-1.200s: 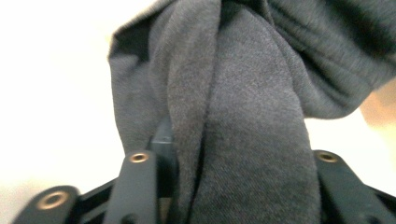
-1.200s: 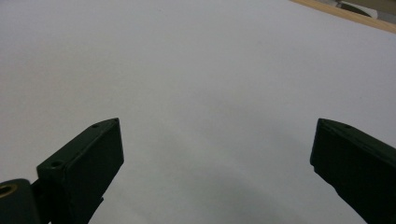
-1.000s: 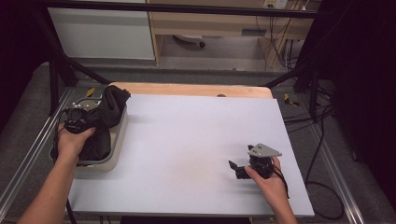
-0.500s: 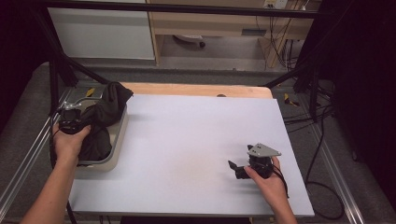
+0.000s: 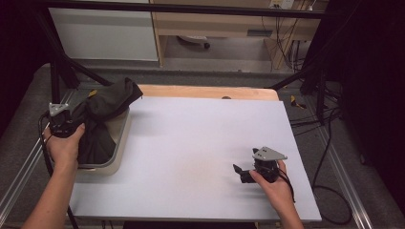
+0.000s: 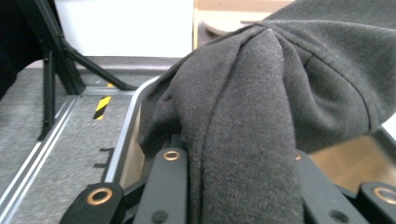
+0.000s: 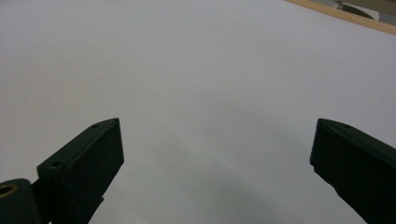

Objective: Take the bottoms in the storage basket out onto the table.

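High view: left gripper (image 5: 61, 125) at the near-left edge of the metal tray (image 5: 120, 138), jaws having just closed on a fold of the dark grey cloth (image 5: 102, 117), which is bunched up in the tray with one end draped over the far rim. Judged as the start of a lift out of the tray; next, a pull up and across onto the white table (image 5: 191, 143), high enough for the hanging part to clear the rim. Right gripper (image 5: 248, 175) resting low over the table's near-right part, well apart from the cloth, empty. Left gripper view: cloth (image 6: 261, 107) pinched between the two black jaws, tented up from the grip; tray rim (image 6: 122, 140) just visible at the left; pad contact itself buried under fabric, garment type impossible to tell. Right gripper view: jaws spread wide over bare table (image 7: 196, 79), nothing between them; tray and cloth outside the frame.
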Available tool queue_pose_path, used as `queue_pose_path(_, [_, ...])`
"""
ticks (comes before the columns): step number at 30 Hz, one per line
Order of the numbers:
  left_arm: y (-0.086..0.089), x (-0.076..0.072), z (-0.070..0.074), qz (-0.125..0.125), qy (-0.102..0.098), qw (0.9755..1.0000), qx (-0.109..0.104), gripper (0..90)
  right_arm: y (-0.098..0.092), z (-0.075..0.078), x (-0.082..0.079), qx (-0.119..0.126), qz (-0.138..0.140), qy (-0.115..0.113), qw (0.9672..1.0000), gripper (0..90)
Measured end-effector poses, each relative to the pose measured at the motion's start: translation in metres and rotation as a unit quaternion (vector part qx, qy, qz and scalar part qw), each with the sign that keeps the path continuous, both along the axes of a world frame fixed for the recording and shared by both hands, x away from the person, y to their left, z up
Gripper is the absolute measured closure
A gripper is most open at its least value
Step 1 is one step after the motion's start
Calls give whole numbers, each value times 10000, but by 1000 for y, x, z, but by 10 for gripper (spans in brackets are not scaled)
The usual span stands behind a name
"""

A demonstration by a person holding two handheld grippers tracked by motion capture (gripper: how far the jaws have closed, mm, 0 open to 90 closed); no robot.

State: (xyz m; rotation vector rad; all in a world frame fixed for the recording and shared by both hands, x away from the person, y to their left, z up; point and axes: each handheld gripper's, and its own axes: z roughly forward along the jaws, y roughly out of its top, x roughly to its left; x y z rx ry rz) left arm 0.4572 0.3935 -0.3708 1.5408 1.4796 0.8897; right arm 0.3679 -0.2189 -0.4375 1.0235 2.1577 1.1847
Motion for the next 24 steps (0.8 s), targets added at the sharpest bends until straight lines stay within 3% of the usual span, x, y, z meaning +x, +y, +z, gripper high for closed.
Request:
queue_pose_path(8, [-6, -4, 20, -115, -172, 9998, -14, 738, 0, 1, -1, -4, -5, -19, 10000, 35])
queue_pose_path(13, [-7, -7, 34, -227, -300, 9990, -258, 741, 0, 1, 0, 9, -11, -14, 10000, 35])
queue_pose_path(15, [-7, -9, 46, -300, -373, 9978, -452, 744, 0, 1, 0, 6, -11, -17, 10000, 35])
queue_pose_path(18, [-9, -10, 56, -357, -444, 9974, -452, 744, 0, 1, 0, 3, -13, -22, 10000, 35])
queue_pose_path(19, [-10, -12, 65, -423, -514, 9964, -528, 746, 0, 1, 0, 0, -15, -31, 10000, 35])
queue_pose_path(24, [-12, -15, 83, -535, -645, 9934, -787, 747, -1, 2, 0, 10, -23, -49, 10000, 35])
